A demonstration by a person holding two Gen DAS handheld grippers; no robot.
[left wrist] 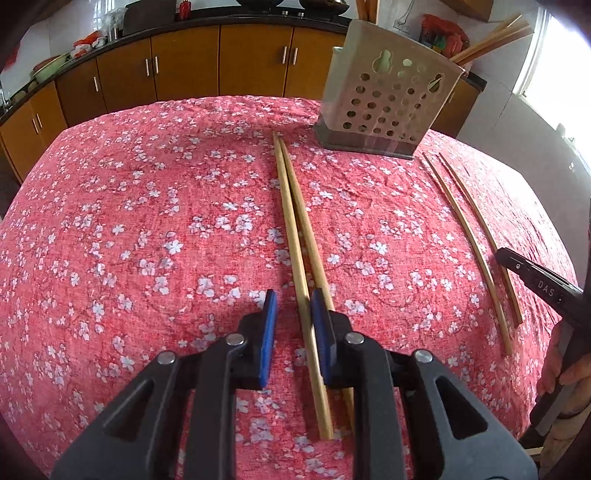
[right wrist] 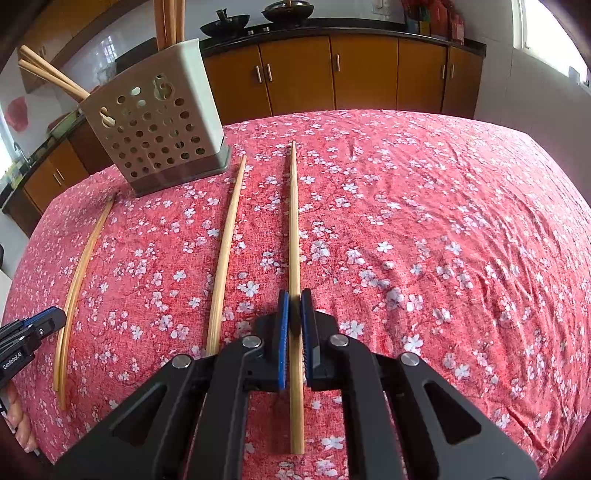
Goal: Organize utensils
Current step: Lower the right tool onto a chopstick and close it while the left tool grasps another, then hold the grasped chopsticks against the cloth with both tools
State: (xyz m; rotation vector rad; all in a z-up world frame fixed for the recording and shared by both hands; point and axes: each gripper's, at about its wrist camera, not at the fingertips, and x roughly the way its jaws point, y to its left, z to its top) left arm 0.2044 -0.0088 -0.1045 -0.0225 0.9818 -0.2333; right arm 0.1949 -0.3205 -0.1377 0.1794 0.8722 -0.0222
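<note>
Tongs: right (right wrist: 294,321) clenched on one chopstick (right wrist: 294,229); left (left wrist: 293,325) released, straddling another (left wrist: 291,221).
Advice: clench left squarely, then lift both toward holder (right wrist: 159,125).

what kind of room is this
Most likely a home kitchen or its dining corner. Brown cabinets run under a dark countertop carrying dark woks, and a table in a pink floral cloth holds a perforated chopstick holder and loose chopsticks.
</note>
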